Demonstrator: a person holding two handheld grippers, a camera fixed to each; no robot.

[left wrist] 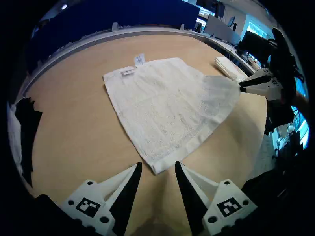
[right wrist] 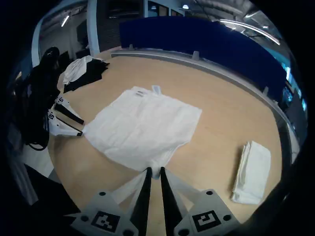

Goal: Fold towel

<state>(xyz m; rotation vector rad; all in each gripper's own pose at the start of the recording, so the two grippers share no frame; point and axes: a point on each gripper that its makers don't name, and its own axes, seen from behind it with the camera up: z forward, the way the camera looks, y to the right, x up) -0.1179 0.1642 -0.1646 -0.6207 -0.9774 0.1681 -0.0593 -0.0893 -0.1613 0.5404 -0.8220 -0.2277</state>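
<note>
- Where the round wooden table (right wrist: 220, 106) curves toward the near side, a white towel (right wrist: 141, 126) lies spread almost flat, with 1 gripper at each of the 2 corners of its near edge.
- Left gripper (left wrist: 157, 166): fingers set wide apart, tips low over the tabletop. The hemmed towel corner lies in the gap between the 2 tips. Neither finger presses on it.
- Right gripper (right wrist: 155, 170): fingers drawn almost together, with a thin slit between them. The other near corner of the towel is pinched in that slit.
- In the left gripper view, the pinched corner sits at the right and is raised a little off the table. The cloth there is pulled to a point at the fingertips.
- The rest of the towel rests on the wood with slight rumpling.
- Far edge of the towel: 1 small white tag (left wrist: 139, 59) pokes out past the hem, and a 2nd tag (left wrist: 128, 71) lies just beside it on the cloth.
- A folded towel (right wrist: 252, 171), also white, lies near the table's right rim in the right gripper view, well apart from the spread one.
- A heap of dark and white clothes (right wrist: 84, 69) sits at the far left of the table in the same view, well clear of the towel.
- A blue partition (right wrist: 204, 39) stands behind the table's far rim.
</note>
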